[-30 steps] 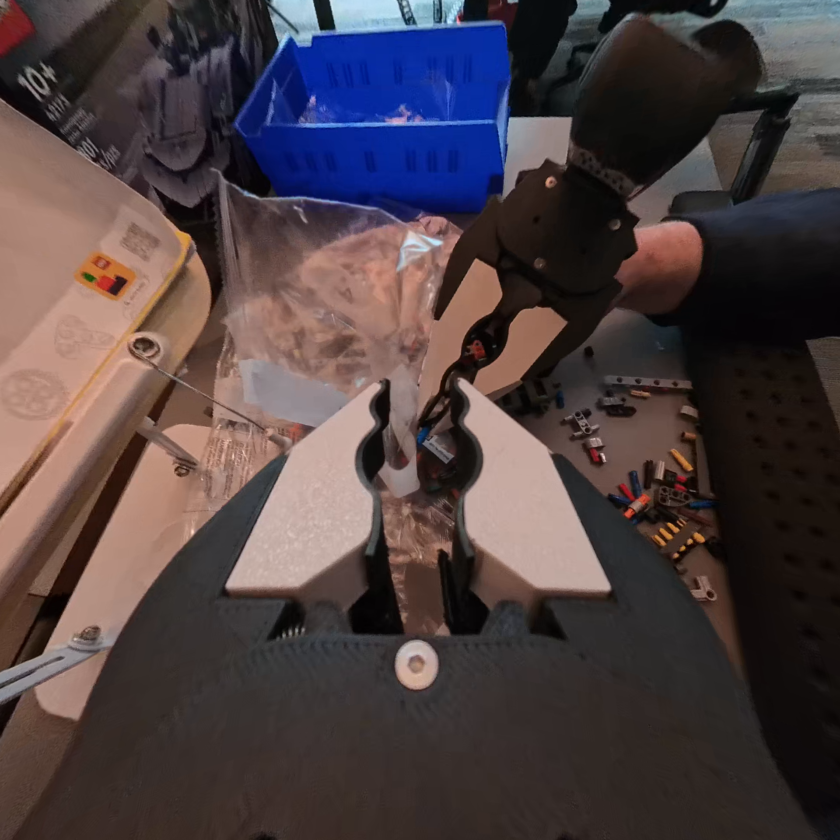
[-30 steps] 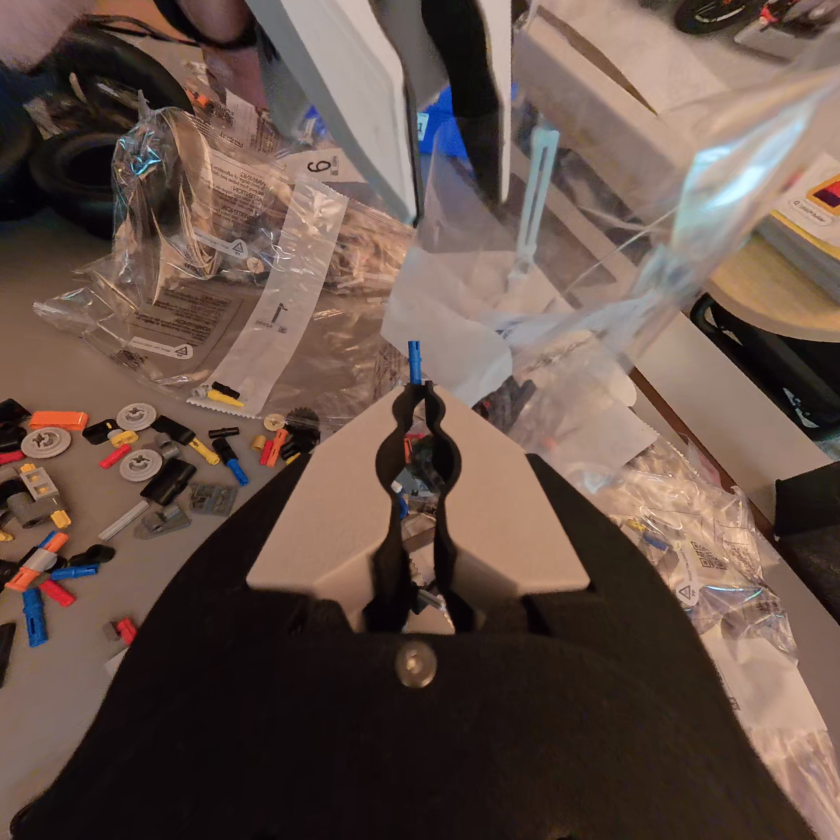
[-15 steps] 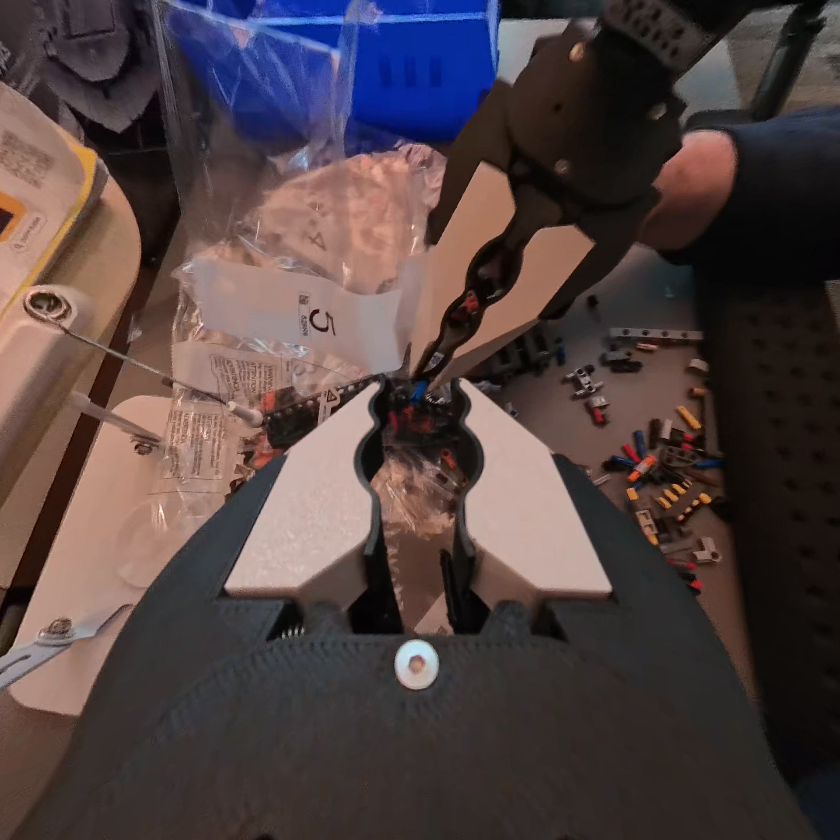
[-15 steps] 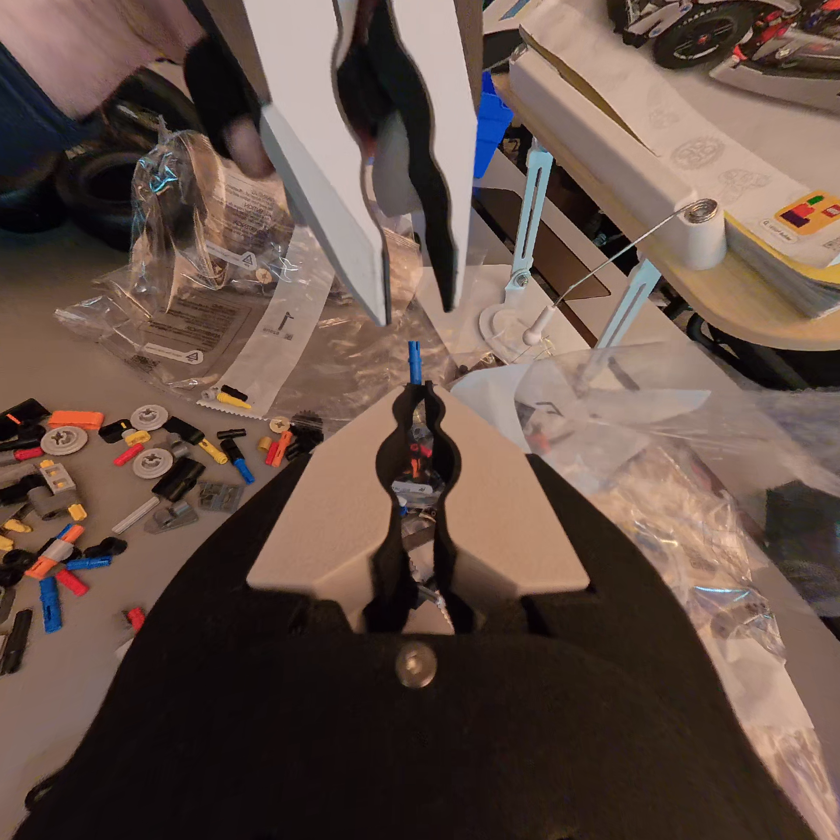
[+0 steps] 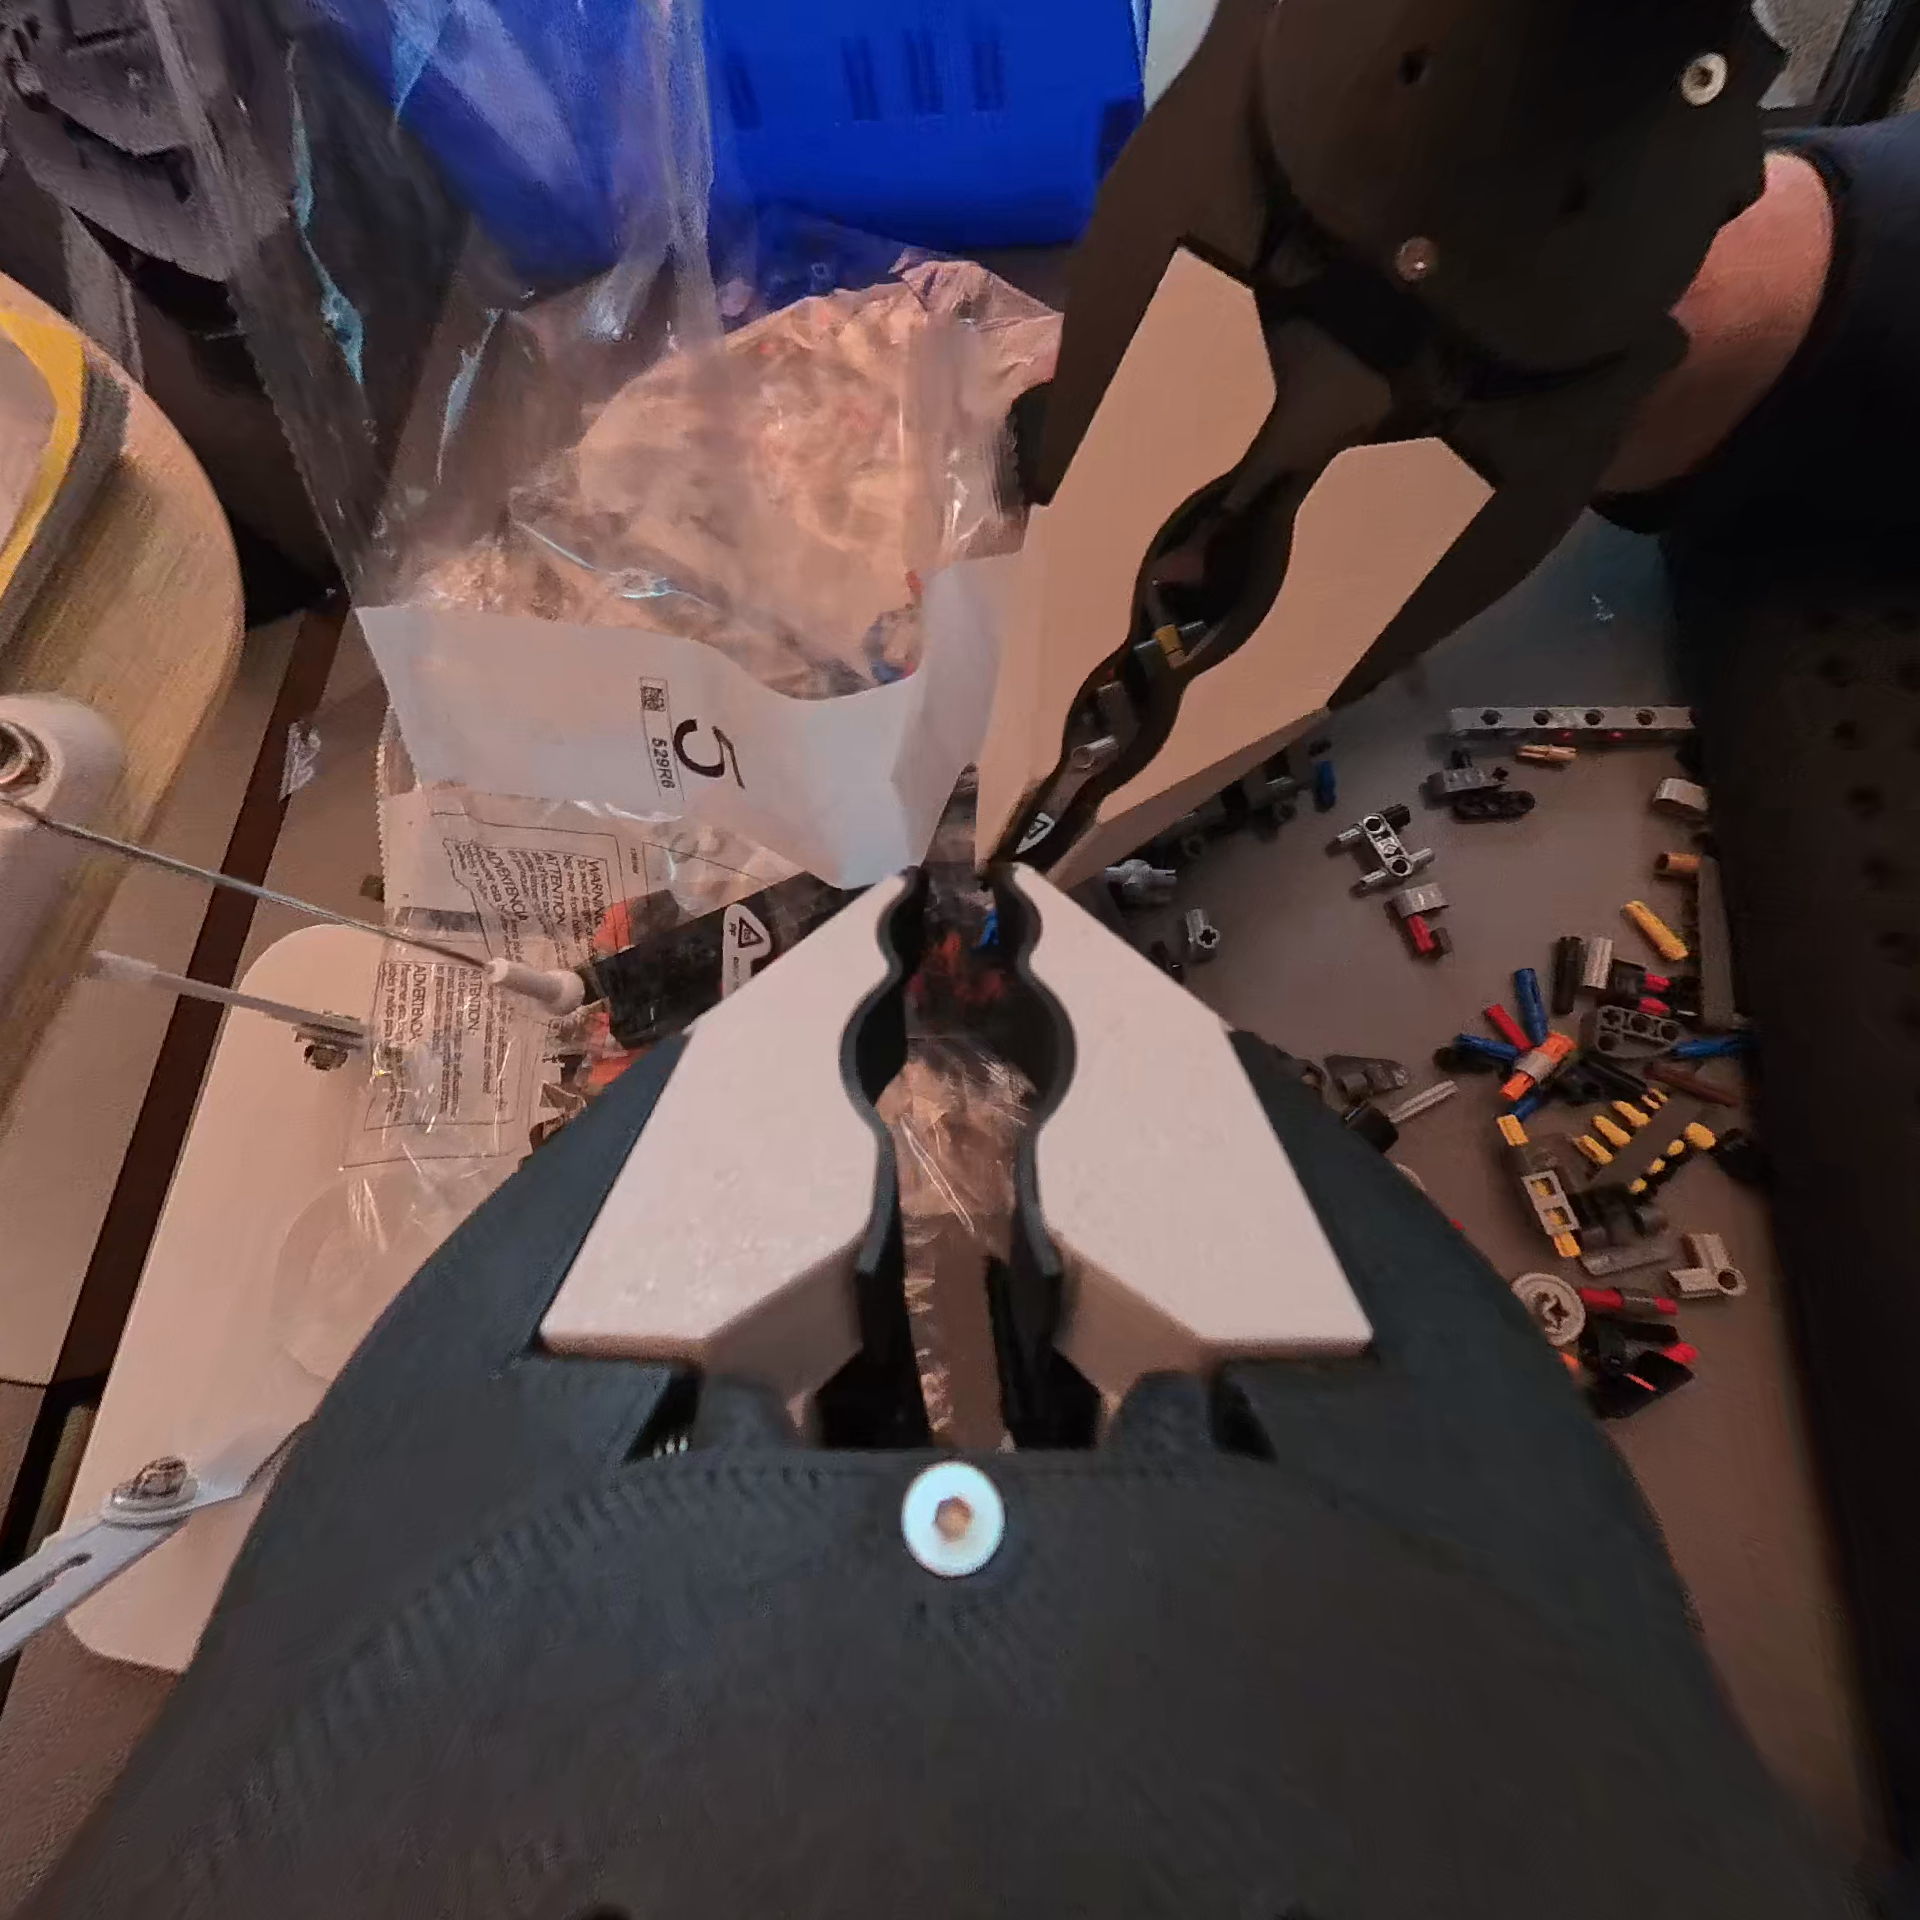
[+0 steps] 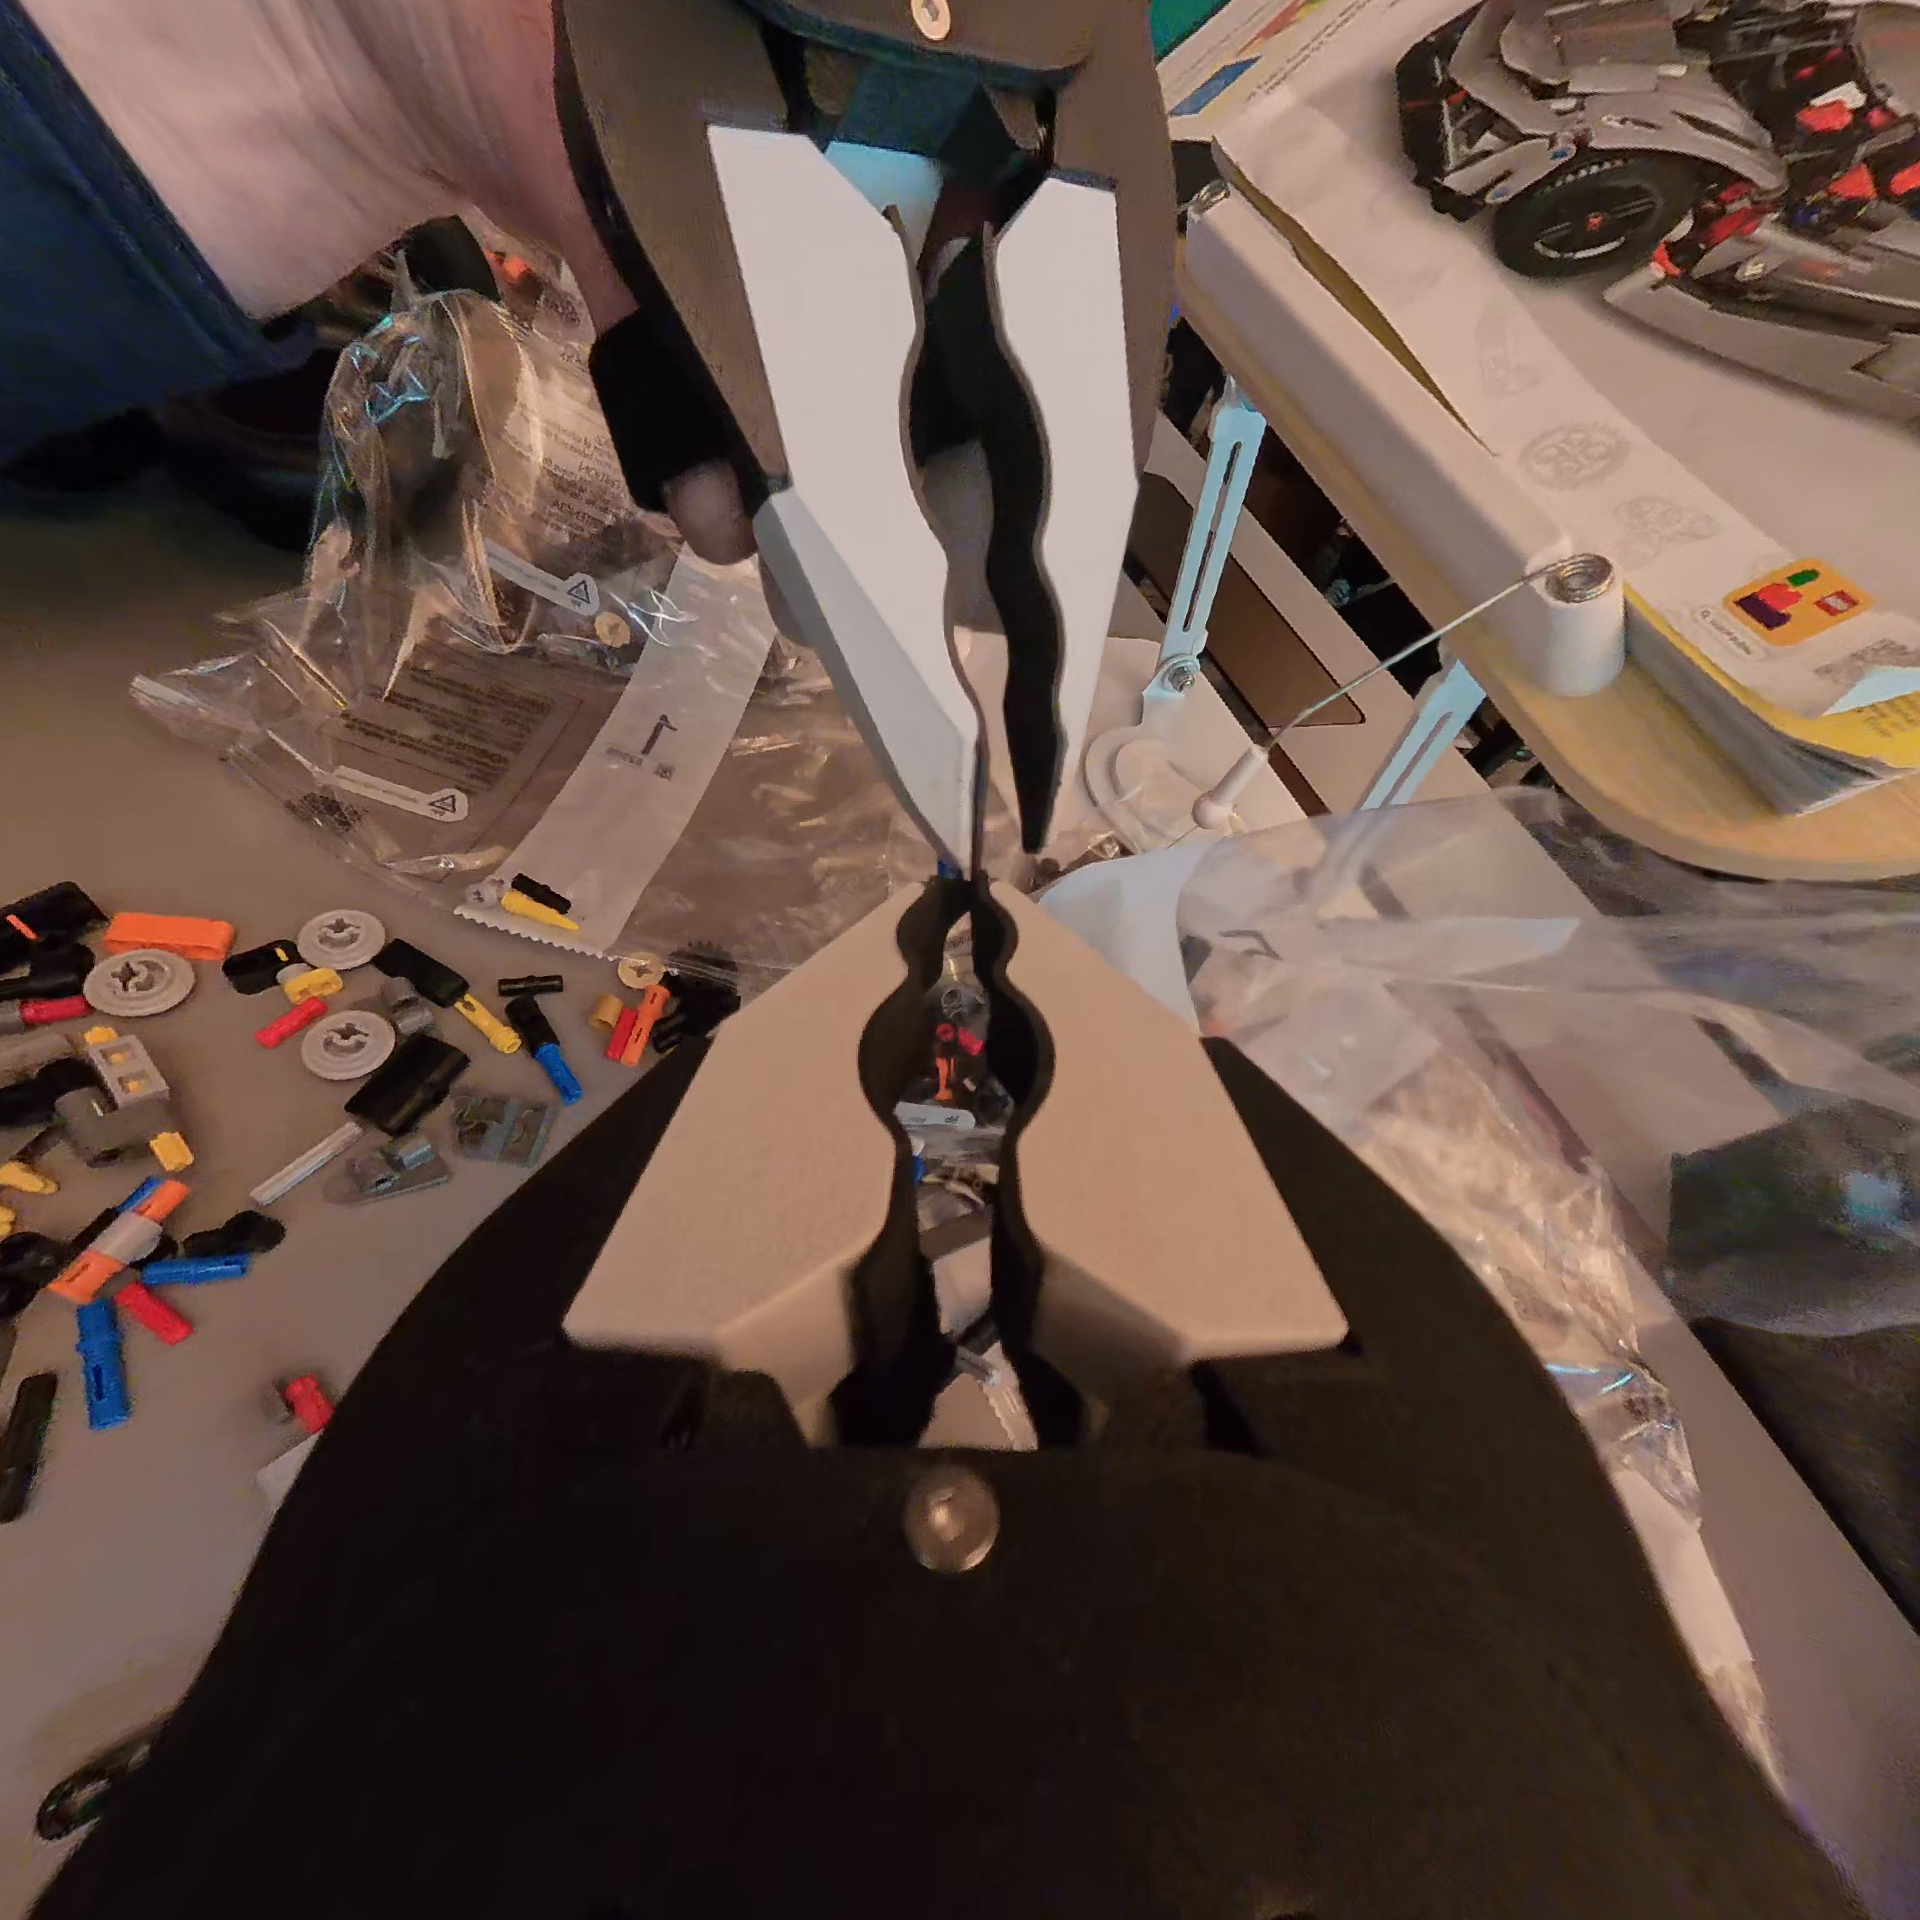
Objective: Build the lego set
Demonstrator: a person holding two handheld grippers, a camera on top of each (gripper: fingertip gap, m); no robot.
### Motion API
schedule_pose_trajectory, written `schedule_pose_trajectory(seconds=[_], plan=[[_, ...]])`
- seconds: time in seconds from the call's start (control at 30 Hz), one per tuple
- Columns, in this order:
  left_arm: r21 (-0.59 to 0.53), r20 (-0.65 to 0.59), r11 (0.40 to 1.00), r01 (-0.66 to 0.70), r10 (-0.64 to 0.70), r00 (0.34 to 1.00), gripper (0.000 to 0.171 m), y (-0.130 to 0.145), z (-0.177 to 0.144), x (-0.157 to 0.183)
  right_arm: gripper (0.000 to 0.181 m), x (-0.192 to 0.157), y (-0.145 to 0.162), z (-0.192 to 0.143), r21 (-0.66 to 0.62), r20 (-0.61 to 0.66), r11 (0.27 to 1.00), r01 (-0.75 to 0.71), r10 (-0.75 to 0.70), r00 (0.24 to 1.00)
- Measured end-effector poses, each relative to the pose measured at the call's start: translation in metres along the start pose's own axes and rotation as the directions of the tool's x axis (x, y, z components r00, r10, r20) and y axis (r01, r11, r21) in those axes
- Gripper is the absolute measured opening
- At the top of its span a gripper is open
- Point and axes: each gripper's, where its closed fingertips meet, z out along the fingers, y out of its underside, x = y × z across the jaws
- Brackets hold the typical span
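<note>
My right gripper (image 6: 961, 888) is shut on a small blue pin (image 6: 947, 865) that sticks out past its tips. My left gripper (image 5: 961, 883) meets it tip to tip above the table, and shows in the right wrist view (image 6: 997, 831) coming down from above. Its fingers stand a narrow gap apart, with the blue pin's end (image 5: 992, 925) just inside that gap. The right gripper (image 5: 1013, 842) comes in from the upper right in the left wrist view. A clear numbered bag of pieces (image 5: 644, 727) lies just beyond the left fingertips.
Loose Lego pieces (image 5: 1590, 1060) are scattered on the grey table, also in the right wrist view (image 6: 343, 1039). Another clear bag (image 6: 468, 707) lies at the back. A blue bin (image 5: 914, 125) stands behind. An open instruction book (image 6: 1558, 436) rests on a wooden stand. Only a small space, under 4 cm, lies between the two pairs of fingers.
My left gripper let go of the clear bag, which dropped to the table. Both grippers moved together until tip to tip, and the left fingers narrowed. The right still holds the blue pin.
</note>
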Motion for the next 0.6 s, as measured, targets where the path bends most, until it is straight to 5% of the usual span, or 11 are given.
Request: schedule_pose_trajectory(seconds=[0.17, 0.3, 0.6], plan=[[0.003, -0.016, 1.0, 0.006, -0.006, 1.0, 0.018, 0.001, -0.004, 0.002, 0.001, 0.0, -0.004, -0.003, 0.013, -0.011, 1.0, 0.022, -0.022, 1.0], [-0.062, -0.012, 0.998, -0.009, 0.008, 1.0, 0.0, 0.011, 0.003, 0.003, 0.0, 0.004, -0.012, -0.01, 0.048, -0.041, 0.998, 0.037, -0.035, 0.999], [-0.087, 0.007, 0.996, 0.028, -0.028, 1.0, 0.003, 0.019, 0.003, -0.003, 0.0, 0.003, -0.003, -0.008, 0.002, -0.036, 0.999, 0.046, -0.046, 0.998]])
